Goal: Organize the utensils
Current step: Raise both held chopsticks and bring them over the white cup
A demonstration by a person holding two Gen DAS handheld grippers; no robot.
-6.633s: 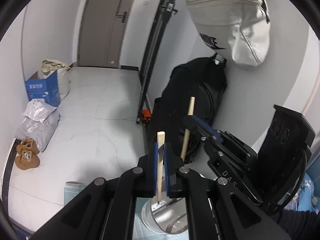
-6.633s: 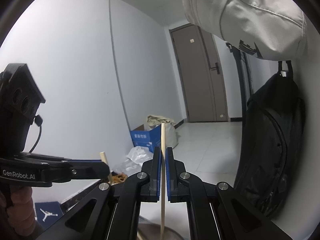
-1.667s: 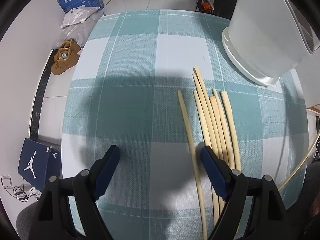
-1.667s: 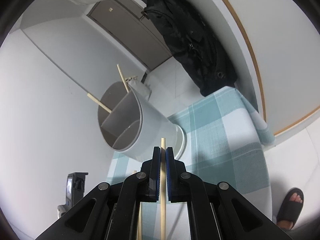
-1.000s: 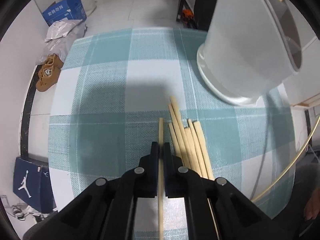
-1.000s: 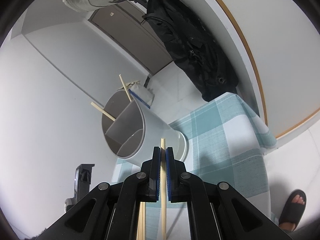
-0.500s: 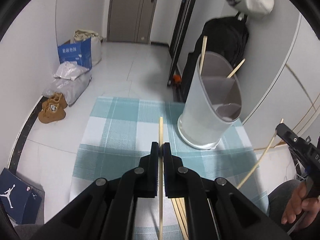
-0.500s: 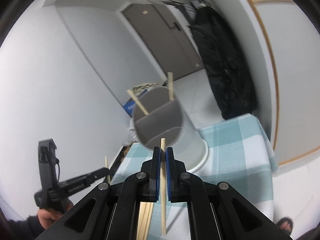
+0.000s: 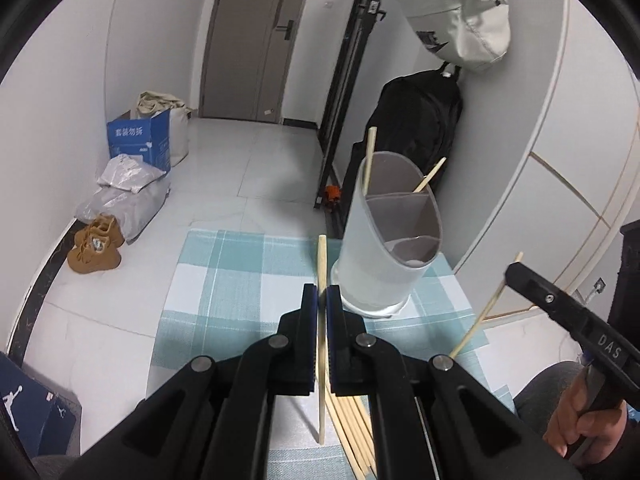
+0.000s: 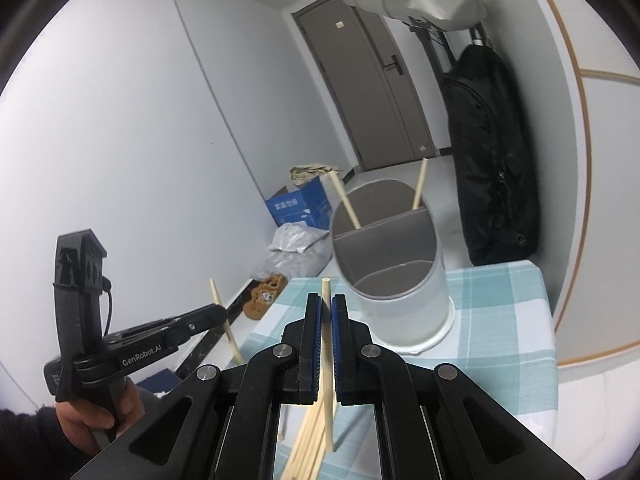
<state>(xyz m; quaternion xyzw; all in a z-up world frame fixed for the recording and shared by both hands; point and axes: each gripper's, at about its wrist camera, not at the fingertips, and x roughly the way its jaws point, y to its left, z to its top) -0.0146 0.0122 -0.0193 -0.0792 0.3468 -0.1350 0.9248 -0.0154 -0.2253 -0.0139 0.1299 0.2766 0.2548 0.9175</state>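
Observation:
A grey divided utensil holder (image 9: 390, 248) stands on the teal checked tablecloth (image 9: 224, 276); it also shows in the right wrist view (image 10: 394, 272). Two chopsticks lean in its far compartment (image 9: 370, 160). My left gripper (image 9: 321, 294) is shut on a wooden chopstick (image 9: 321, 256), held upright above the table, left of the holder. My right gripper (image 10: 326, 304) is shut on another chopstick (image 10: 327, 344), held upright in front of the holder. Several loose chopsticks (image 9: 352, 420) lie on the cloth below both grippers.
The table stands against a white wall (image 9: 560, 120) on the right, with a black backpack (image 9: 416, 120) and a white bag (image 9: 460, 12) hanging behind. Boxes, bags and brown shoes (image 9: 94, 244) lie on the floor to the left.
The left gripper closed on a chopstick from the pile and lifted it upright. Both grippers have tilted up, level with the holder. The right gripper still holds its chopstick.

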